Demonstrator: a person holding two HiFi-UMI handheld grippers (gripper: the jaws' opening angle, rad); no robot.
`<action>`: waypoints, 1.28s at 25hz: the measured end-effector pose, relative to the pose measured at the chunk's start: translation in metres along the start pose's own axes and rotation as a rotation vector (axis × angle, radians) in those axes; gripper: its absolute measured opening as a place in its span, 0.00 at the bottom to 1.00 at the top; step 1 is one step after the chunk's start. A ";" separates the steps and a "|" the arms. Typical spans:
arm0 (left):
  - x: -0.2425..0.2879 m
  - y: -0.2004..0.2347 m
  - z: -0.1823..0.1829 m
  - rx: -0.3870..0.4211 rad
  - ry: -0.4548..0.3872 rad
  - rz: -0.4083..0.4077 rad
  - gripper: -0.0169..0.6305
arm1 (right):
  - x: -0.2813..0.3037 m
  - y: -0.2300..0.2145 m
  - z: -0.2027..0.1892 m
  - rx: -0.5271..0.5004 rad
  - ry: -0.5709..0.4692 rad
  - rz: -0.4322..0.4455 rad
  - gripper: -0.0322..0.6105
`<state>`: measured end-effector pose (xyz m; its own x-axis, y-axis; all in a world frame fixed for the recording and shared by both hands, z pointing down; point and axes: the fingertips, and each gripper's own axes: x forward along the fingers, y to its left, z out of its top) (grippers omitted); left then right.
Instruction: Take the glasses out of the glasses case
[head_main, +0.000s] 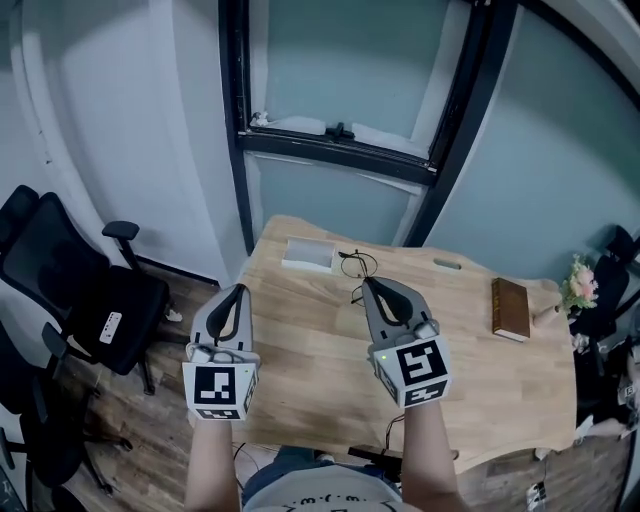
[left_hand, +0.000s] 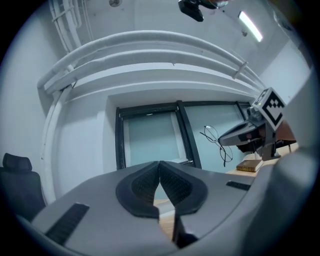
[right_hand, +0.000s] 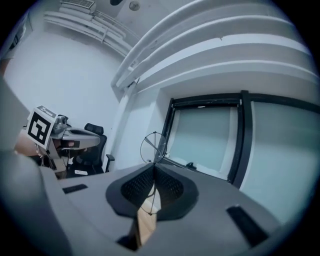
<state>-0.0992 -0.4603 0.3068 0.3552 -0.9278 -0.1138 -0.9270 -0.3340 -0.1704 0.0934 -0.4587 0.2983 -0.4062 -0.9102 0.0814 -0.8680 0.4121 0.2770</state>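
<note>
Head view, with both gripper views. The wooden table (head_main: 320, 350) serves as the reference for all positions.

Right gripper (head_main: 368, 284) (also (left_hand: 223, 141), (right_hand: 154, 166)): held above the middle of the table, pointing toward its far edge. Its jaws are pressed together on the thin wire frame of the glasses (head_main: 355, 266). In the right gripper view one round lens (right_hand: 152, 147) stands just past the closed tips. In the left gripper view the glasses (left_hand: 216, 142) hang from those tips, clear of the table top.

Left gripper (head_main: 238, 292) (also (left_hand: 159, 163)): held above the table's left edge. Its jaws are together, tip to tip, with nothing between them.

Glasses case (head_main: 308, 254): a pale flat box lying on the table near its far edge, apart from both grippers. Whether its lid is up cannot be told.

Book (head_main: 510, 308): brown, lying flat on the right part of the table.

Flowers (head_main: 578, 284): at the table's right edge.

Office chair (head_main: 75, 285): black, on the floor to the left of the table.

Window frame (head_main: 330, 142): dark, on the wall beyond the table's far edge.
</note>
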 end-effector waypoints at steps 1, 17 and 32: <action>0.001 -0.001 0.005 0.002 -0.009 0.002 0.05 | -0.007 -0.005 0.003 0.011 -0.010 -0.029 0.08; 0.005 -0.020 0.047 0.032 -0.084 -0.015 0.05 | -0.059 -0.032 0.024 0.049 -0.141 -0.168 0.07; 0.009 -0.030 0.045 0.032 -0.070 -0.020 0.05 | -0.066 -0.052 0.015 0.089 -0.125 -0.203 0.07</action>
<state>-0.0624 -0.4511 0.2667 0.3818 -0.9070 -0.1778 -0.9159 -0.3456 -0.2040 0.1608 -0.4197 0.2643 -0.2480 -0.9647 -0.0881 -0.9550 0.2282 0.1896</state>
